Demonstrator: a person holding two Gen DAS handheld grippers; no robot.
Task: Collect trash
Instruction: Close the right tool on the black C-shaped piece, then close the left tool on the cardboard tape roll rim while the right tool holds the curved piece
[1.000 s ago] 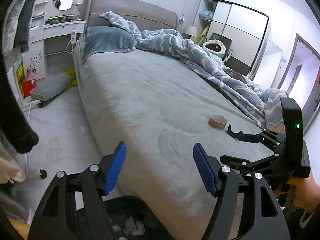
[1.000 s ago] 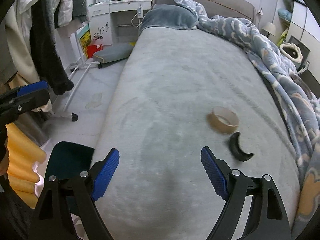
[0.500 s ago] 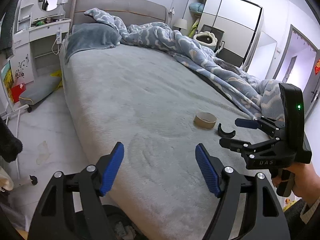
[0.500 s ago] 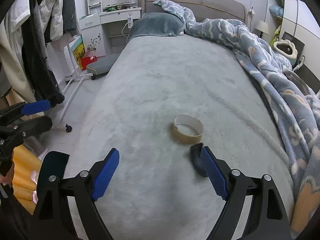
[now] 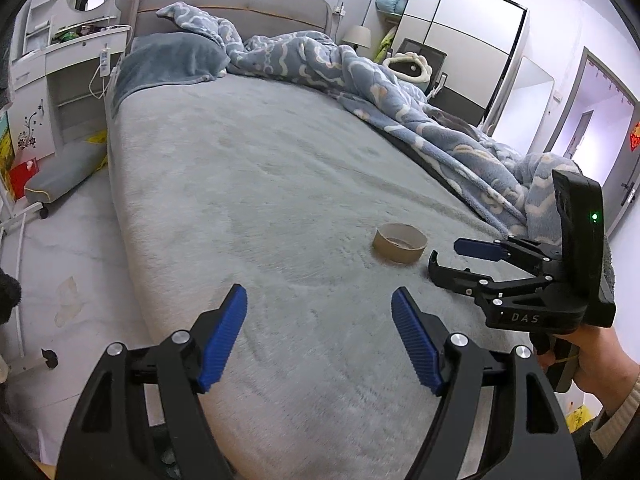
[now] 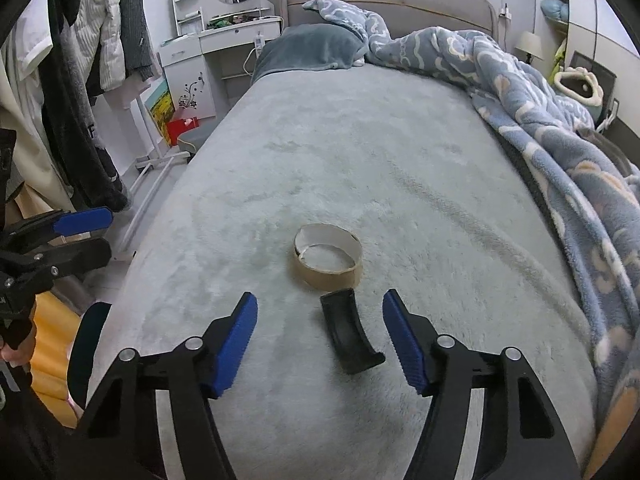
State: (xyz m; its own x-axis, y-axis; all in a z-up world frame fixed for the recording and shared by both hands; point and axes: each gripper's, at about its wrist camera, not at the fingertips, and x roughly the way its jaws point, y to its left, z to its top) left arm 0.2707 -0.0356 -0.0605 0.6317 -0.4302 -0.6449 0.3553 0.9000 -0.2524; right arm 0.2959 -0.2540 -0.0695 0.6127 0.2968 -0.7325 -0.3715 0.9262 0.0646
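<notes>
Black curved scrap (image 6: 351,332) is framed between the closing pads of the right hand-held gripper (image 6: 320,338), not yet pinched, on the bed (image 6: 360,168) near the tape core (image 6: 328,256). It could be pushed into the plush and missed. The left hand-held gripper (image 5: 318,336) is held released, empty.

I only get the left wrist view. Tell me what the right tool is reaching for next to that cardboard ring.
Observer: A black curved piece lies on the bed, between the pads of the right tool.
Operator: Report the grip.
Observer: Nothing is gripped yet. The jaws are closing, with a gap on both sides, and the piece sits nearer the right-hand pad.
Operator: Give me its position relative to the ring.
Observer: The cardboard ring lies flat just beyond the piece's far end. They are so close that I cannot tell whether they touch.
</notes>
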